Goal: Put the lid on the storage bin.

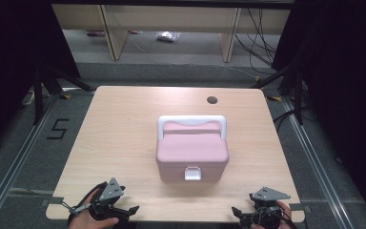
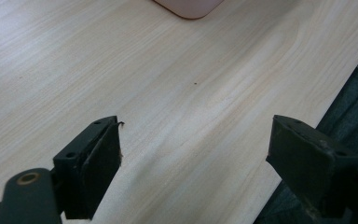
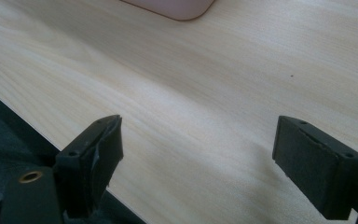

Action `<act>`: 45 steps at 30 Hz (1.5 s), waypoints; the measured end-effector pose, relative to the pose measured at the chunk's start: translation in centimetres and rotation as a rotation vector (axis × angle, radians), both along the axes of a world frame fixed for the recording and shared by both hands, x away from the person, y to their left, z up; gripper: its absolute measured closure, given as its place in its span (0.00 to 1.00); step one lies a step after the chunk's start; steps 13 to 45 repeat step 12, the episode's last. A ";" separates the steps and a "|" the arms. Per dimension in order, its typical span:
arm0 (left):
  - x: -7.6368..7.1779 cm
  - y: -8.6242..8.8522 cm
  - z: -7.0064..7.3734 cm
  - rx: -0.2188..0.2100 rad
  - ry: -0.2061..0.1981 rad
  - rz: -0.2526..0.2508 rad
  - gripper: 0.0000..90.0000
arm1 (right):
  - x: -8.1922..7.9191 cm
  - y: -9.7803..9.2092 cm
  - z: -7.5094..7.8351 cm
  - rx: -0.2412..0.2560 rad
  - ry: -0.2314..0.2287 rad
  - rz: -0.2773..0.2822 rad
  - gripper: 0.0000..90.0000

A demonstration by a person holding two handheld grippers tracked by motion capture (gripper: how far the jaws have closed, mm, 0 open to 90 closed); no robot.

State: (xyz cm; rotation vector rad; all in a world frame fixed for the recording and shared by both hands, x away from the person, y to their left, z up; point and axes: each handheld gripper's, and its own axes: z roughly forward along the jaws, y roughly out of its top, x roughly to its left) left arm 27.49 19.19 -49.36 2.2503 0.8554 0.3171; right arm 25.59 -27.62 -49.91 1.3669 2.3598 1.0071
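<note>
Both the left tongs (image 1: pixel 132 210) and right tongs (image 1: pixel 237 212), jaws spread and empty at the surface's (image 1: pixel 124 124) near edge, have the pink latched box (image 1: pixel 192 151) ahead, midway between them, equally near.

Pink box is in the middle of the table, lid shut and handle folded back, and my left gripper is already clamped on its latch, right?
Not quite. The left gripper is open and empty at the table's near edge, well short of the latch; the high view shows it. The pink box does sit mid-table, lid shut, handle folded back.
</note>
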 end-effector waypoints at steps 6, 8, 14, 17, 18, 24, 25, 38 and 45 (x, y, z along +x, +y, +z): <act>0.0 -0.1 -0.2 0.003 0.005 0.003 0.19 | 0.2 -0.2 -0.1 -0.028 -0.017 0.029 0.19; 0.1 -0.1 -0.3 0.007 0.007 0.006 0.19 | 0.3 -0.2 -0.2 -0.018 -0.019 0.041 0.19; 0.2 0.0 -0.3 0.013 0.004 -0.006 0.19 | 0.2 -0.1 -0.1 -0.025 -0.009 0.018 0.19; 0.2 0.0 -0.3 0.013 0.004 -0.006 0.19 | 0.2 -0.1 -0.1 -0.025 -0.009 0.018 0.19; 0.2 0.0 -0.3 0.013 0.004 -0.006 0.19 | 0.2 -0.1 -0.1 -0.025 -0.009 0.018 0.19; 0.2 0.0 -0.3 0.013 0.004 -0.006 0.19 | 0.2 -0.1 -0.1 -0.025 -0.009 0.018 0.19; 0.2 0.0 -0.3 0.013 0.004 -0.006 0.19 | 0.2 -0.1 -0.1 -0.025 -0.009 0.018 0.19; 0.2 0.0 -0.3 0.013 0.004 -0.006 0.19 | 0.2 -0.1 -0.1 -0.025 -0.009 0.018 0.19; 0.2 0.0 -0.3 0.013 0.004 -0.006 0.19 | 0.2 -0.1 -0.1 -0.025 -0.009 0.018 0.19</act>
